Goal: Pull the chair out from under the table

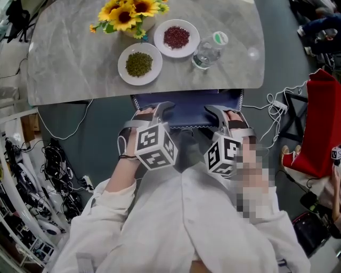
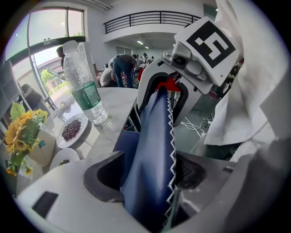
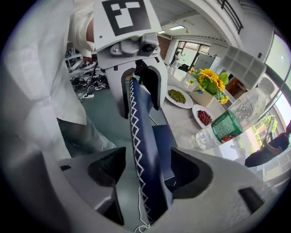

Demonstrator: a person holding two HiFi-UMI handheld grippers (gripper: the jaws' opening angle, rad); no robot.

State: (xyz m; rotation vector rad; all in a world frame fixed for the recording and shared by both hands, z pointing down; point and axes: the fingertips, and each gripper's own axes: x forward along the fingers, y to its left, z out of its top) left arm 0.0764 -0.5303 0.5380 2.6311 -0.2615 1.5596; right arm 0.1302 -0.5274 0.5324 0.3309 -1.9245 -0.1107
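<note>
Nearest the camera in the head view is the person's white coat (image 1: 181, 224), its sleeves reaching forward to both grippers. The left gripper (image 1: 158, 110), with its marker cube (image 1: 155, 146) turned up, has its jaws pinching the top edge of the chair (image 1: 194, 106). In the left gripper view (image 2: 150, 182) the navy backrest (image 2: 154, 136) with its white zigzag stitching runs up between the two dark jaws and fills the gap. The right gripper (image 1: 219, 112) grips the same edge further to the right, well apart from the left one. In the right gripper view (image 3: 150, 175) its jaws are also closed on the stitched navy edge (image 3: 138, 123), with a loose white thread hanging just below.

The chair is tucked under the tabletop (image 1: 69, 58). Only the top of its back shows, just beside the tabletop's near edge, above the grey-green floor (image 1: 106, 133).

On the grey marbled tabletop, beyond the chair, a white plate of green beans (image 1: 139, 64) stands nearest. To its right a clear water bottle (image 1: 209, 50) with a green label stands close to the edge. A white plate of red beans (image 1: 176, 37) lies just behind and between them. A bunch of sunflowers (image 1: 128, 13) stands at the far side, just beside both plates
</note>
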